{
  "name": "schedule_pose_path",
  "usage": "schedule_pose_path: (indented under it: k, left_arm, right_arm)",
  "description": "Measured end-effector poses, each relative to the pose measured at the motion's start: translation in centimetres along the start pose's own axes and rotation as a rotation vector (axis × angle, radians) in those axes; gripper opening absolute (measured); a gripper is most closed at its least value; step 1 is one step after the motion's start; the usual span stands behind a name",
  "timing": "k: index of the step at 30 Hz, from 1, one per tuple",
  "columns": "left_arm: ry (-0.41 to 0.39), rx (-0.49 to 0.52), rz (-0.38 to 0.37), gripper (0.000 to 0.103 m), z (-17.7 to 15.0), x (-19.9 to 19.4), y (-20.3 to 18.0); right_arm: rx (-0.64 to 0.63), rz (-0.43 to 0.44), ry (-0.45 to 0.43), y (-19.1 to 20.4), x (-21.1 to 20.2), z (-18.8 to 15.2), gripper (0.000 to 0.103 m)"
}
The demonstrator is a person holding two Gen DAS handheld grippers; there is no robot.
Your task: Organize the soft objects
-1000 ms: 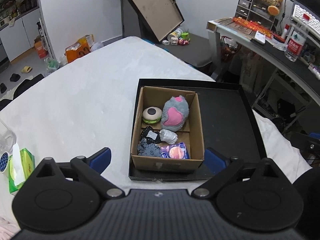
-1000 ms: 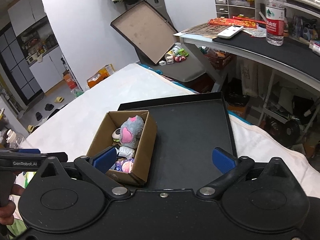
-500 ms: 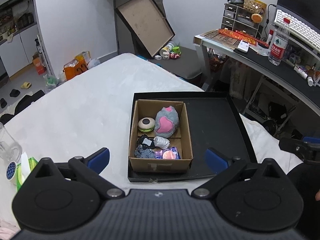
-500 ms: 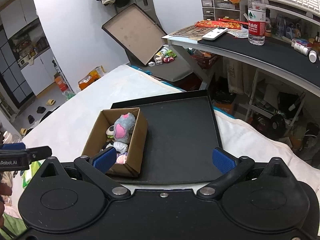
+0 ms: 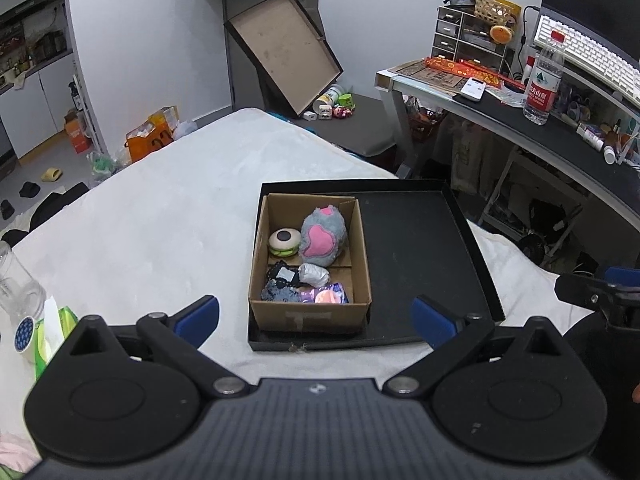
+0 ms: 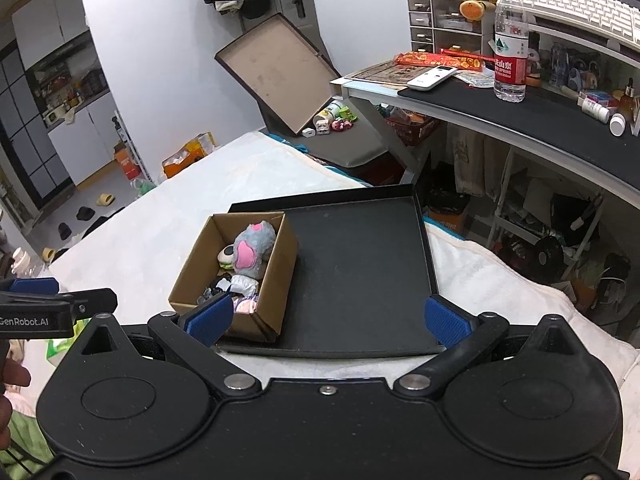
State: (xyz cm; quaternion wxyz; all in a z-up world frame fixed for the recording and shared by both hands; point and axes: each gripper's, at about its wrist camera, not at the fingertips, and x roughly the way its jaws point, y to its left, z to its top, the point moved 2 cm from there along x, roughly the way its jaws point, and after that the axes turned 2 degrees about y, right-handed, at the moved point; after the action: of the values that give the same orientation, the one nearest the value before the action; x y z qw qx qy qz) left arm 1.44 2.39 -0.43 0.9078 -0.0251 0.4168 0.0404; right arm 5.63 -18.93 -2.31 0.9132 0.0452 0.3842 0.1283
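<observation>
A brown cardboard box (image 5: 310,314) stands in the left part of a black tray (image 5: 420,248) on the white bed. Its far compartment holds a grey and pink plush paw (image 5: 322,236) and a burger-like squishy (image 5: 284,242). Its near compartment holds dark socks (image 5: 280,286), a white bundle (image 5: 314,274) and a purple-pink item (image 5: 326,294). My left gripper (image 5: 316,318) is open and empty, above and short of the box. My right gripper (image 6: 326,318) is open and empty, short of the tray (image 6: 360,272), with the box (image 6: 236,268) at its left.
A green tissue pack (image 5: 48,332) and a clear bottle (image 5: 18,284) lie at the bed's left. A desk (image 6: 520,120) with a water bottle (image 6: 510,44) stands at the right. An open box lid (image 5: 284,50) leans on the far wall. The white bed (image 5: 160,216) spreads left.
Both grippers have pulled back and risen, so the box and tray look smaller and farther. Each gripper has come into the edge of the other's view. Both stay open.
</observation>
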Motion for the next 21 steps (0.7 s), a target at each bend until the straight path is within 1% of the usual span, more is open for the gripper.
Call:
schedule_pose_path:
  k: [21]
  left_arm:
    - [0.002, -0.014, 0.001, 0.102, -0.7, -0.7, 0.5]
  right_arm:
    - [-0.043, 0.004, 0.017, 1.4, -0.5, -0.7, 0.103]
